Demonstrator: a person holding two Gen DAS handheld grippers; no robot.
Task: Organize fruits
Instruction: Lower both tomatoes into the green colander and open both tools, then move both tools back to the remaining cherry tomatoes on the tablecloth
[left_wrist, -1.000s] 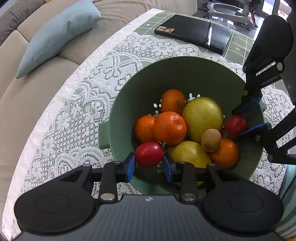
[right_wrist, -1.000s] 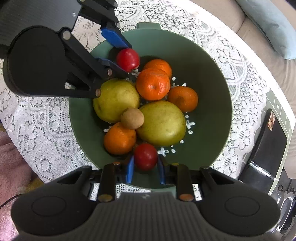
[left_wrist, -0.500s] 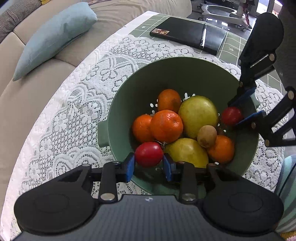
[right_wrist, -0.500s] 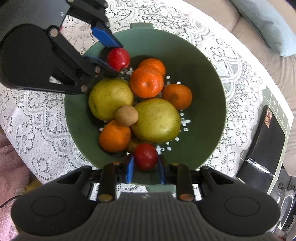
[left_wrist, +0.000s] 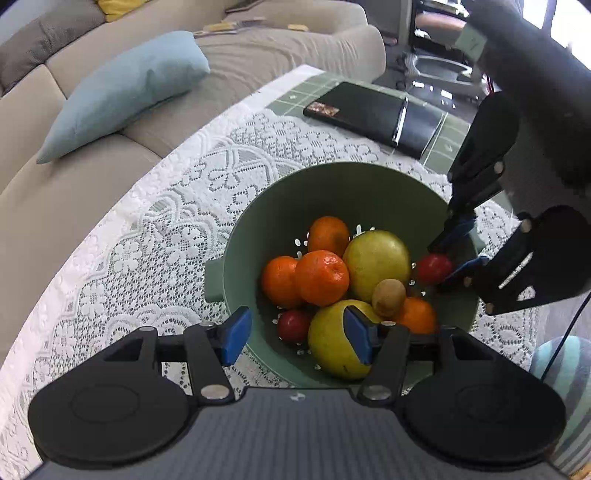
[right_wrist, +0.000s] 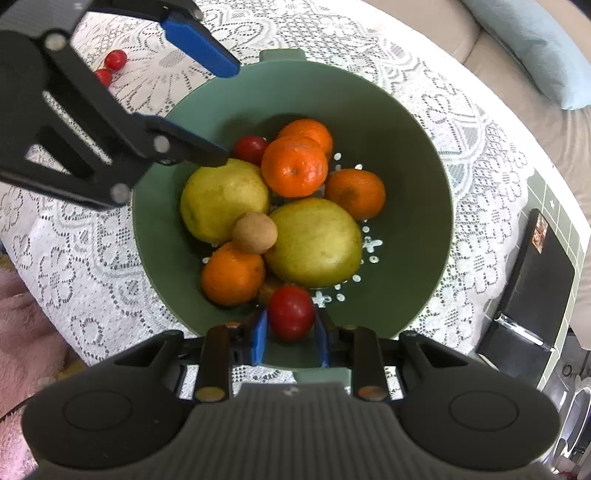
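While left gripper (left_wrist: 297, 338) fingers stand spread wide, nothing between them, a tomato (left_wrist: 294, 325) lies in the bowl (left_wrist: 332, 184) just ahead (beside a pear (left_wrist: 338, 339)). Right gripper (right_wrist: 291, 334) pinches a second tomato (right_wrist: 291, 312) above the bowl's near rim.

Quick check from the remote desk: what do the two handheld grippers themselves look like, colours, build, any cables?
Both match: the left gripper and right gripper have matte black linkage arms with silver rivet pins, rectangular blue finger pads, two round black discs at the base, and a ribbed grey body with a small white mark. A thin dark cable hangs by the right one. No sleeves visible.
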